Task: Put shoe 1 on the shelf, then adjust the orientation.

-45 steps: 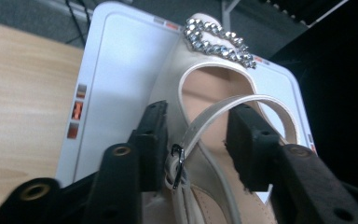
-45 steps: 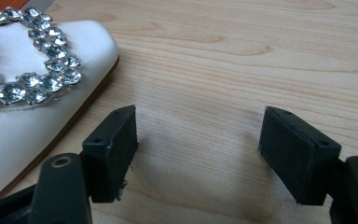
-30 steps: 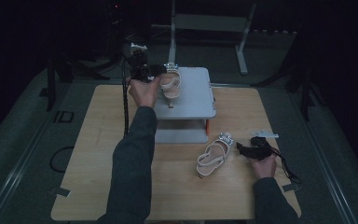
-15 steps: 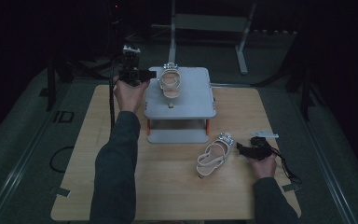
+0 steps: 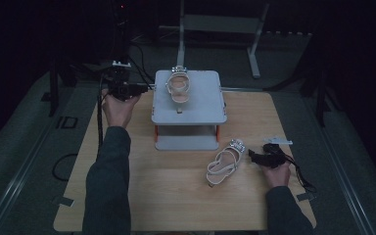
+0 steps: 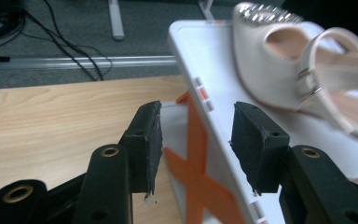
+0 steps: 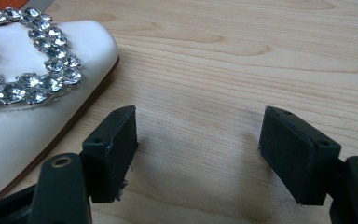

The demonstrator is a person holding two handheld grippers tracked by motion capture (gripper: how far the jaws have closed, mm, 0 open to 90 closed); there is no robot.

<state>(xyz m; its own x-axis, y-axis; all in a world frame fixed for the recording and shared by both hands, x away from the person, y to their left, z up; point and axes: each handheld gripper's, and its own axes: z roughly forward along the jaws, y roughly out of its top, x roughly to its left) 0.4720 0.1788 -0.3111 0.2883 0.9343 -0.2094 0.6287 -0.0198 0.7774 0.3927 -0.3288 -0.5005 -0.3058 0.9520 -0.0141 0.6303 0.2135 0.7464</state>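
A white two-tier stand with orange struts sits at the back middle of the wooden table. A pale strappy sandal with a jewelled toe lies on top of it. My left gripper hovers just left of the stand's top edge. In the left gripper view that gripper is open; its jaws have just been closing a little, with nothing pressed between them. The stand's edge and the sandal lie beyond. The second sandal lies on the table. My right gripper rests open beside its jewelled toe, the gripper holding nothing.
A small white flat piece lies by the right gripper. Behind the table stands a metal frame. Cables run on the grey floor at the left.
The left hand has drawn back leftward and down from the sandal on the stand to the stand's left edge. The sandal stays on top. The right hand has not moved.
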